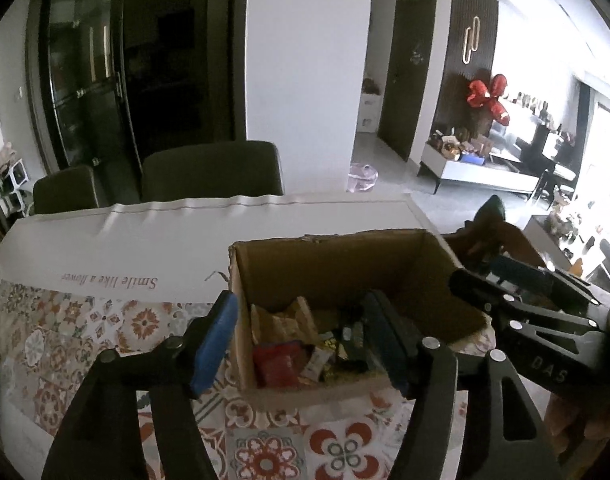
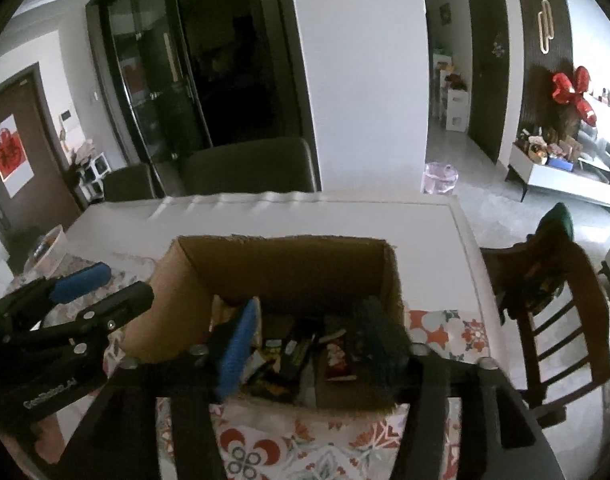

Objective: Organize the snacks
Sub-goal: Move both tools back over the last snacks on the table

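snacks (image 2: 297,360) sit jumbled in the open brown cardboard box (image 1: 345,264); both grippers, left (image 1: 305,340) and right (image 2: 309,344), hover spread and empty; next, likely reaching in to pick one.

White table (image 2: 433,224); patterned cloth (image 1: 65,336) on it (floral tiles); cardboard box (image 2: 289,264) atop cloth.

At the bottom of your frame a floral-patterned cloth (image 1: 85,332) covers the near part of the white tabletop (image 1: 225,232). Two dark chairs (image 1: 213,172) stand behind it at centre, and a red bow (image 2: 571,90) hangs at the upper right. You see a wooden chair (image 2: 553,292) at the right edge.
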The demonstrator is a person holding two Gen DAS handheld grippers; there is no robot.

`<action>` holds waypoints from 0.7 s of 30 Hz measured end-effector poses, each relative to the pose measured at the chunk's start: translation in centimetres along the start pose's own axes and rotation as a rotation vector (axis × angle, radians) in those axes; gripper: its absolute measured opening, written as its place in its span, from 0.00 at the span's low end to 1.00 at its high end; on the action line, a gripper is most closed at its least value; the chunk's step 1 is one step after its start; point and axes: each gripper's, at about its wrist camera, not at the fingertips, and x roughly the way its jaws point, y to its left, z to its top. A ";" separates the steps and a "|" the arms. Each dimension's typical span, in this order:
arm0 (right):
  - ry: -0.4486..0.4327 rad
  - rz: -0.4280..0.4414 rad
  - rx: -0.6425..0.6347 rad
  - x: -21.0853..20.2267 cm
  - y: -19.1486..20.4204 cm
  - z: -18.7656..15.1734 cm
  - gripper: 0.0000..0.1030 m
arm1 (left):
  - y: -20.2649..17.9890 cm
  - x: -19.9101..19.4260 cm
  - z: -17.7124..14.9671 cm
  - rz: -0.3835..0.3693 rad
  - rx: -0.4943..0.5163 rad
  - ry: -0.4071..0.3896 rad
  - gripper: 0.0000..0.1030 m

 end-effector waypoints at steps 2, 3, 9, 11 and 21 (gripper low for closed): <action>-0.022 -0.010 -0.013 -1.6 0.3 -0.1 0.58 | -0.4 -1.4 -0.3 -0.004 0.009 -0.012 0.65; -0.029 -0.011 -0.013 -2.2 0.4 -0.1 0.58 | -0.5 -2.1 -0.5 -0.010 0.014 -0.021 0.65; -0.073 -0.021 -0.004 -6.4 0.7 -1.2 0.58 | -1.5 -5.6 -1.7 -0.031 0.045 -0.054 0.68; -0.083 -0.025 -0.003 -7.6 0.6 -1.7 0.58 | -1.8 -6.6 -2.1 -0.040 0.050 -0.060 0.70; -0.081 -0.059 0.005 -11.9 0.8 -4.7 0.58 | -3.6 -10.2 -5.0 -0.042 0.107 -0.072 0.73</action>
